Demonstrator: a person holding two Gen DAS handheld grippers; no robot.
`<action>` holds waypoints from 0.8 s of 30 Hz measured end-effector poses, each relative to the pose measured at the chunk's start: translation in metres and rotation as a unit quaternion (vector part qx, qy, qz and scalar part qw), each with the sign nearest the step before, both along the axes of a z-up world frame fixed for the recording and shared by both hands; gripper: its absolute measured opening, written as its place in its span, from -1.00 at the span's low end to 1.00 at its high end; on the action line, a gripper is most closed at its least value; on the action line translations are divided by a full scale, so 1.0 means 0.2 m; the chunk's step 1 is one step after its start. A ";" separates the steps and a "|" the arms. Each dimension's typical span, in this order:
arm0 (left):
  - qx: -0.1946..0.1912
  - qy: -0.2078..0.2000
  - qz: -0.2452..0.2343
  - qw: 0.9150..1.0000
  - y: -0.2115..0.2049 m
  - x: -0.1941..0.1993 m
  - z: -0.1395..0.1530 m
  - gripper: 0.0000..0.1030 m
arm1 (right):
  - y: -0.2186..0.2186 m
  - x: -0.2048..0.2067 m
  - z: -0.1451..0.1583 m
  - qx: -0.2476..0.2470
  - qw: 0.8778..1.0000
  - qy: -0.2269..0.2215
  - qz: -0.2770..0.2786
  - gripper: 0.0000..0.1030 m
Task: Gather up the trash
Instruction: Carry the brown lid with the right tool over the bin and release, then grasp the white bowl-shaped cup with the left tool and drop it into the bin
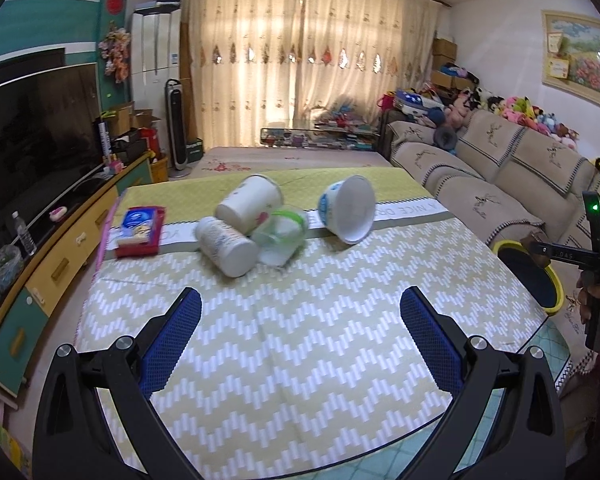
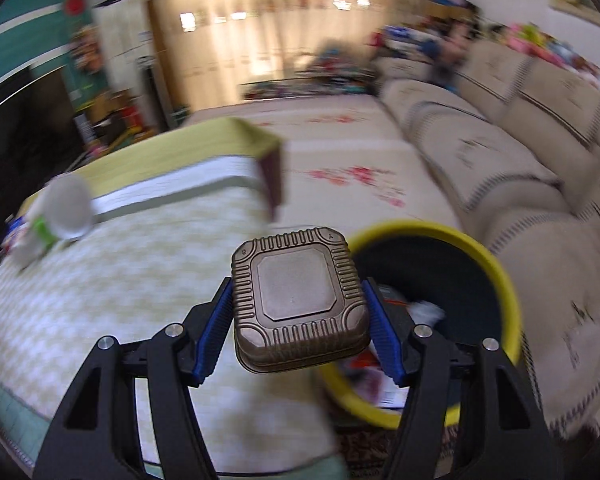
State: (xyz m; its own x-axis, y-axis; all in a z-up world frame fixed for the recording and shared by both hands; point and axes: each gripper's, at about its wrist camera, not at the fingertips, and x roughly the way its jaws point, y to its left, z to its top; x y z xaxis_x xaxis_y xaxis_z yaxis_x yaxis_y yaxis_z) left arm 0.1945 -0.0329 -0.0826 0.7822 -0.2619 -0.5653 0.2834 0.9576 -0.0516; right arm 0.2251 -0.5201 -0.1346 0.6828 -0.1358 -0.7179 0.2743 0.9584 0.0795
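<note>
My right gripper (image 2: pixel 298 312) is shut on a brown square plastic container (image 2: pixel 298 300), held at the table's right edge beside the yellow-rimmed trash bin (image 2: pixel 496 272). The bin holds some scraps. In the left wrist view my left gripper (image 1: pixel 300 308) stands open above the table, with nothing between its blue pads. Ahead of it lie a paper cup (image 1: pixel 250 200), a white bottle (image 1: pixel 226 246), a clear cup with a green band (image 1: pixel 280 236) and a blue-and-white bowl (image 1: pixel 346 208), all on their sides. The bin (image 1: pixel 528 272) and the right-hand tool (image 1: pixel 592 256) show at the right edge.
A red-and-blue packet (image 1: pixel 140 230) lies at the table's left. The table wears a green-and-white zigzag cloth (image 1: pixel 300 320). A beige sofa (image 1: pixel 500 172) runs along the right, close to the bin. A TV (image 1: pixel 32 140) on a cabinet stands at the left.
</note>
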 end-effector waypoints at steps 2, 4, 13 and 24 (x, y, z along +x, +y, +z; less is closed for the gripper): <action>0.002 0.004 -0.008 1.000 -0.05 0.03 0.01 0.90 | -0.10 -0.01 -0.03 -0.001 1.000 0.005 -0.022 0.18; 0.004 0.008 -0.018 1.000 -0.11 0.07 0.01 0.90 | -0.20 -0.01 -0.07 -0.006 0.999 0.014 -0.045 0.20; 0.041 0.023 -0.063 0.997 -0.37 0.36 0.01 0.90 | -0.29 0.01 -0.15 -0.020 0.996 0.022 -0.079 0.42; 0.095 0.042 -0.066 0.992 -0.62 1.03 -0.13 0.57 | -0.23 -0.06 -0.10 -0.015 0.998 0.009 -0.062 0.43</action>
